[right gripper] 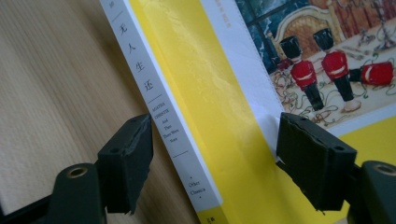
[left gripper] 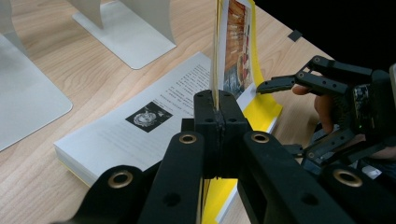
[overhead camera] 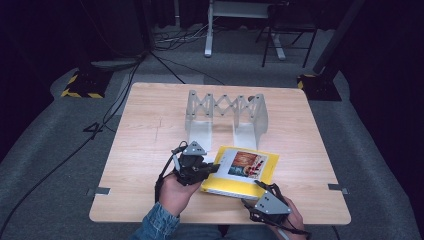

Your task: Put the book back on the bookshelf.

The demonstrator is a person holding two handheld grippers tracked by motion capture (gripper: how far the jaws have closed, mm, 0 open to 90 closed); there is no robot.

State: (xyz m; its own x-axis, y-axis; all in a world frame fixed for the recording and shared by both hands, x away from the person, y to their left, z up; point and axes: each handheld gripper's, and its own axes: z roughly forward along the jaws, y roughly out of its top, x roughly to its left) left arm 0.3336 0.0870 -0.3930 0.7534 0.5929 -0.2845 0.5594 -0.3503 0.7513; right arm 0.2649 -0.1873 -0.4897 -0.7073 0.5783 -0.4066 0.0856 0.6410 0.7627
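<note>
A yellow paperback book (overhead camera: 248,185) lies on the wooden table (overhead camera: 145,135) near its front edge. Its picture cover (left gripper: 235,46) stands lifted on edge above a printed first page (left gripper: 154,116). My left gripper (left gripper: 216,108) is shut on that cover's edge; from above, the left gripper (overhead camera: 214,168) sits at the book's left side. My right gripper (right gripper: 217,161) is open, one jaw on each side of the white spine (right gripper: 159,112), at the book's near corner. The right gripper (overhead camera: 261,188) points toward the book from the front.
A grey metal expanding book rack (overhead camera: 226,114) stands behind the book, mid-table. The person's left hand and denim sleeve (overhead camera: 156,224) come in at the bottom. Beyond the table are cables, stands and dark floor.
</note>
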